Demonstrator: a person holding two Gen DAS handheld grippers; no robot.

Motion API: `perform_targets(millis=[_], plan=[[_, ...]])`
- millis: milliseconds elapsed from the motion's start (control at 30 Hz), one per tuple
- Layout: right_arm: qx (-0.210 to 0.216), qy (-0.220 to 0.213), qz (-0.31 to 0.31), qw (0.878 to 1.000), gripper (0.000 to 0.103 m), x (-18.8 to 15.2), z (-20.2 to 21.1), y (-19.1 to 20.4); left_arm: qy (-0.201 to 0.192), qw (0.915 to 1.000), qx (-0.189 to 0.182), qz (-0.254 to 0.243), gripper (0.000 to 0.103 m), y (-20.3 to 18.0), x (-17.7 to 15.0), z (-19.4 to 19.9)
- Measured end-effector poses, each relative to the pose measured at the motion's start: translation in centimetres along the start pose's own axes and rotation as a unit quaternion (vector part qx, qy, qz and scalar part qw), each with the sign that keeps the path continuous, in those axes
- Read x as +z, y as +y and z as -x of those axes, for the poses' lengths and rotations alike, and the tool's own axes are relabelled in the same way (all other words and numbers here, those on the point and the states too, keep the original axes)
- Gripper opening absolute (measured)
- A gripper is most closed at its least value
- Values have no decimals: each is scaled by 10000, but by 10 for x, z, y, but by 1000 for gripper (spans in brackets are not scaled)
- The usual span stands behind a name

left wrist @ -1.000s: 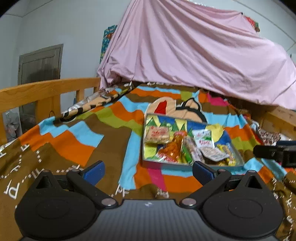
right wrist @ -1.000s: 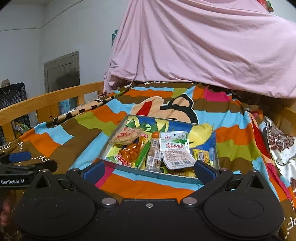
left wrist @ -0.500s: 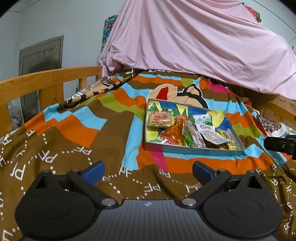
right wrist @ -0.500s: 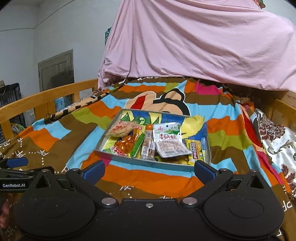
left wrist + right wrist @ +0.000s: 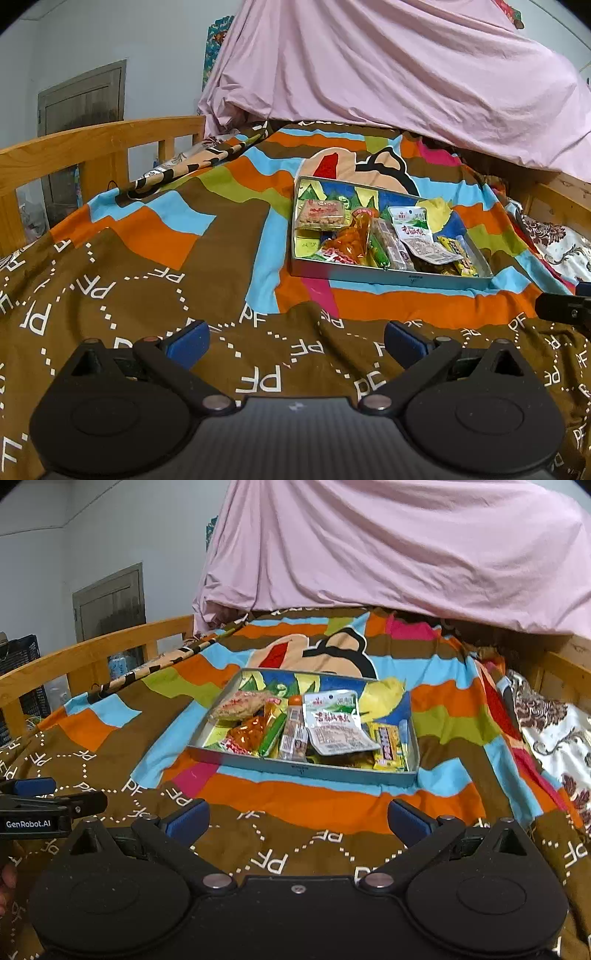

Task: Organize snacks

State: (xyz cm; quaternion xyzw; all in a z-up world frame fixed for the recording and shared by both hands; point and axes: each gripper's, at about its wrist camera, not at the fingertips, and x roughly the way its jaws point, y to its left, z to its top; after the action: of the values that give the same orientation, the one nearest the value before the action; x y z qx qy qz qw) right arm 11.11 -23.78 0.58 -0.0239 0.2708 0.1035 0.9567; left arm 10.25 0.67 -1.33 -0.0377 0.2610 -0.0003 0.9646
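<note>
1. A shallow metal tray [image 5: 301, 770] sits on a bed, on a patchwork blanket [image 5: 325, 805] of brown, orange, blue and green with white "PF" lettering. The same tray [image 5: 391, 276] shows ahead and to the right in the left wrist view.
2. The snacks lie inside the tray, crowded toward its near edge; the far part shows the tray's printed bottom.
3. A white pouch [image 5: 334, 723] with green print and red characters lies on top near the middle, tilted over its neighbours. In the left wrist view the pouch [image 5: 415, 232] sits right of centre.
4. To its left lie a clear narrow packet [image 5: 293, 734], a green stick [image 5: 273, 734] and an orange-red packet [image 5: 251, 733], side by side and touching.
5. A packet of pale biscuits [image 5: 242, 705] lies at the far left of the pile; from the left view it [image 5: 321, 216] faces up.
6. A yellow packet [image 5: 388, 746] lies against the tray's right wall.
7. The left gripper [image 5: 295, 341] hovers over the blanket, well short of the tray, its blue-padded fingers [image 5: 186, 341] spread wide with nothing between them.
8. The right gripper [image 5: 297, 819] also hangs short of the tray, fingers [image 5: 408, 819] spread apart and empty.
9. A wooden bed rail [image 5: 92, 653] runs along the left, and a pink sheet [image 5: 369, 554] is draped over something behind the bed.
10. A grey door [image 5: 81, 99] stands in the wall beyond the rail.
</note>
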Motion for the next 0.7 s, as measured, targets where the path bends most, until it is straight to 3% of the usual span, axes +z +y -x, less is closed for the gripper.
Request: perform_targets(millis=[433, 700], plan=[[71, 130, -182, 9997, 102, -12, -11, -1, 148, 9998, -38, -131, 103, -3, -6, -10], [67, 37, -401, 9992, 102, -18, -19, 2, 29, 9999, -117, -106, 103, 1, -7, -14]])
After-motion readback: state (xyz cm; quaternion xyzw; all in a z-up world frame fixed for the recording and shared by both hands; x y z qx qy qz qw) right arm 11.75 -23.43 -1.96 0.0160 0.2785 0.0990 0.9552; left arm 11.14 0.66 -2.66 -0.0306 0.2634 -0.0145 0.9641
